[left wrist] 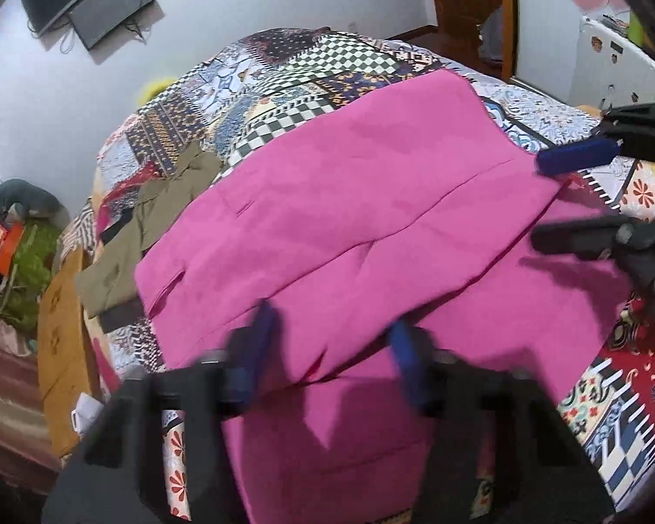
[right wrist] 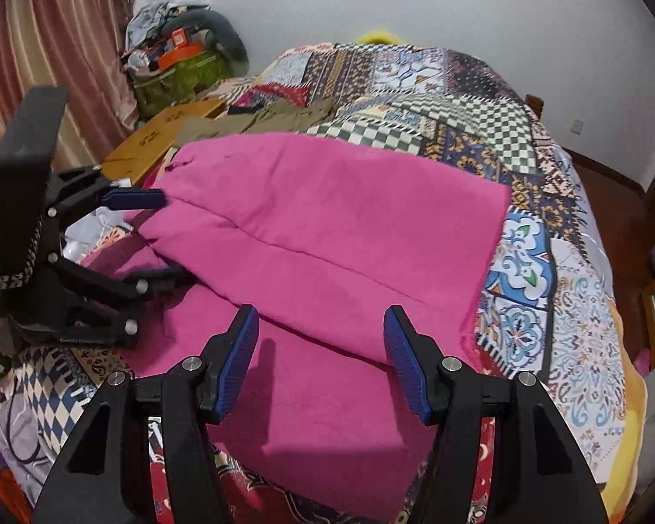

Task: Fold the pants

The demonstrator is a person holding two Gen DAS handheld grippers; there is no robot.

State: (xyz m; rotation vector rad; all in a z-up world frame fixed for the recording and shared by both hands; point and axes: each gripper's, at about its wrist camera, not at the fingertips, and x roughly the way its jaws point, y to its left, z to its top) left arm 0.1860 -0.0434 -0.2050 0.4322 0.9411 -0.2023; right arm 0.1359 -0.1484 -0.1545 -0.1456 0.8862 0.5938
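Nearest in the right wrist view, the right gripper (right wrist: pixel 321 358) has its fingers spread wide with nothing between them, hovering over the pink pants (right wrist: pixel 327 236), which lie partly folded across the patchwork bedspread (right wrist: pixel 567 305). At the pants' left edge the left gripper (right wrist: pixel 166 236) is also wide open and holds nothing, one blue pad above the fold and the other finger below it. Farther off lies an olive garment (right wrist: pixel 279 115), then the white wall (right wrist: pixel 502 8).
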